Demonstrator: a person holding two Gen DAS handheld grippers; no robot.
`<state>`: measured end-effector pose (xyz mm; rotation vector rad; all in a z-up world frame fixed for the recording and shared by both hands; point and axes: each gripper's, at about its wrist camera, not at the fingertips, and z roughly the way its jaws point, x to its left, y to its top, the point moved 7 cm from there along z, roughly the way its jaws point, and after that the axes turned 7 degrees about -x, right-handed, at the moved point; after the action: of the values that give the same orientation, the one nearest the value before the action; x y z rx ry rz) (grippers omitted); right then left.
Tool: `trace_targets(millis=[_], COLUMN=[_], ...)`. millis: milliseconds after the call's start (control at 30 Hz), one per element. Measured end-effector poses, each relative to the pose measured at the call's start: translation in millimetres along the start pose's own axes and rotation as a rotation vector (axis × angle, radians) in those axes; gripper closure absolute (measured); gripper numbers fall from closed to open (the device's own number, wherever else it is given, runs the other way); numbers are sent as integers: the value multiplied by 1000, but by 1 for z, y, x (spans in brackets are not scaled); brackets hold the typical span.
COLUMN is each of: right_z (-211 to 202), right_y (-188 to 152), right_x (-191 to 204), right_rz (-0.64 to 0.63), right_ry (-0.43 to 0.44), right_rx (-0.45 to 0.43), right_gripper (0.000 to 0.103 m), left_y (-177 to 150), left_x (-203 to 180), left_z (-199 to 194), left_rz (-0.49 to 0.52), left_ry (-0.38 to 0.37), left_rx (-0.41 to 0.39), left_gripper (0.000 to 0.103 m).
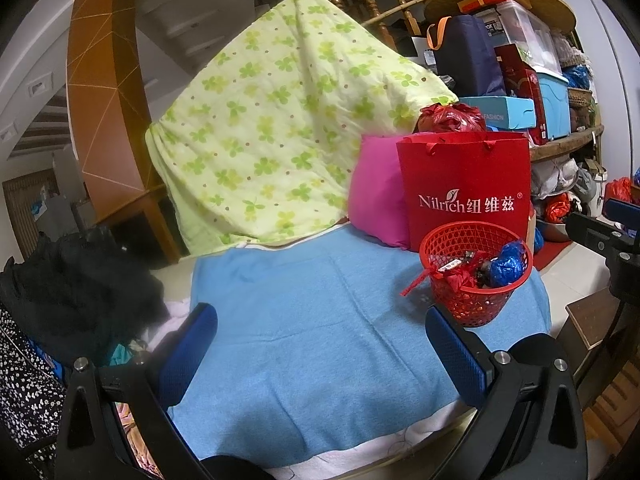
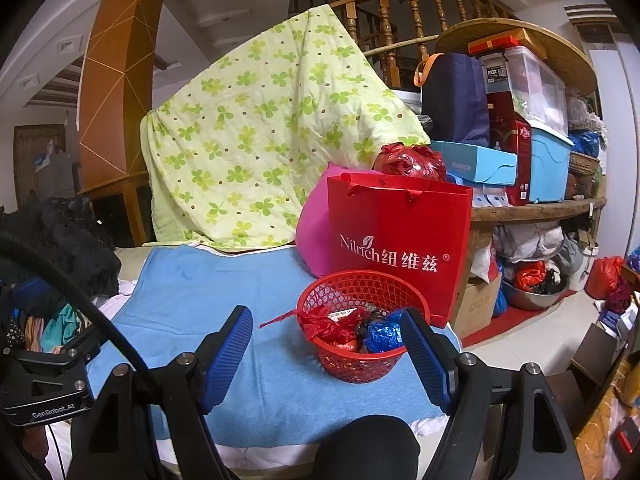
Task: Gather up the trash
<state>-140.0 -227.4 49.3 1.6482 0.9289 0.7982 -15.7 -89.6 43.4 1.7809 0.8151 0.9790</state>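
A small red mesh basket stands on a blue towel. It holds crumpled red wrappers, a blue crumpled bag and other scraps. A red ribbon hangs over its left rim. My left gripper is open and empty above the towel, left of the basket. My right gripper is open and empty just in front of the basket, its right finger beside the rim.
A red Nilrich paper bag and a pink cushion stand behind the basket. A green clover quilt drapes behind. Dark clothes lie left. Cluttered shelves and floor items sit right.
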Motion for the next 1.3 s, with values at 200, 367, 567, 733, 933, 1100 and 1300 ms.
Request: trace_targets(millis=[200, 367, 567, 733, 933, 1100, 1300], right_z=[0, 0, 1, 3, 3, 3, 3], right_y=[0, 1, 0, -1, -1, -1, -2], right_x=[0, 0, -1, -3, -3, -4, -4], right_rz=[0, 0, 3, 4, 4, 5, 5], right_ry=[1, 1, 1, -1, 0, 1, 2], right_rx=[-1, -1, 2, 4, 5, 6, 6], right_gripper=[24, 24, 24, 24, 24, 24, 24], left_y=[1, 1, 0, -6, -7, -9, -12], left_x=[-2, -2, -2, 3, 4, 7, 10], left_z=[-1, -1, -1, 1, 1, 1, 2], left_rz=[6, 8, 6, 3, 7, 4, 5], left_ry=[-2, -4, -2, -2, -4, -4, -7], left_rx=[1, 1, 3, 9, 10, 13, 15], left_gripper=[0, 0, 0, 0, 0, 0, 0])
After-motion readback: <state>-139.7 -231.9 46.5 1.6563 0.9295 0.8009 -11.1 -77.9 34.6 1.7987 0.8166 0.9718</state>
